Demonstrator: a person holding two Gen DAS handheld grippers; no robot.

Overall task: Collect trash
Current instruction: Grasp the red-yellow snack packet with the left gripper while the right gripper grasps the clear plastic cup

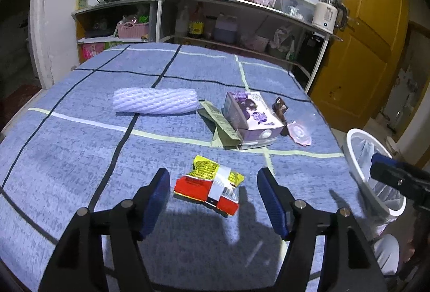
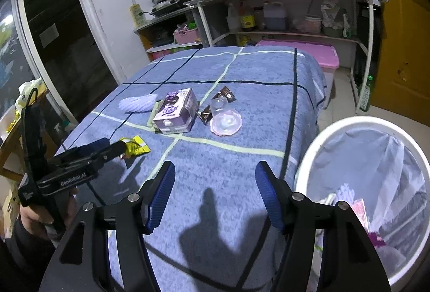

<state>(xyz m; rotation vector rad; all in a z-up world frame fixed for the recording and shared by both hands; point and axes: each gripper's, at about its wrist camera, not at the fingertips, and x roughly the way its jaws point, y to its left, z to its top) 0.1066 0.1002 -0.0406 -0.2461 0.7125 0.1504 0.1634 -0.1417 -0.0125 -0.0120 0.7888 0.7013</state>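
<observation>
Wrapper [image 2: 134,148] half hidden — behind left tongs [image 2: 107,148].

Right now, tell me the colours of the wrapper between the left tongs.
Red and yellow with a white label; the wrapper shows best in the left wrist view.

A worktop [image 1: 67,157] covered with a blue checked cloth carries a white foam net sleeve [image 1: 156,101], a purple carton [image 1: 251,117] lying on flattened green packaging [image 1: 219,122], a brown wrapper [image 1: 280,107], a clear plastic cup [image 2: 226,118] on its side, and a red-and-yellow snack wrapper [image 1: 212,183] nearest the front.
</observation>
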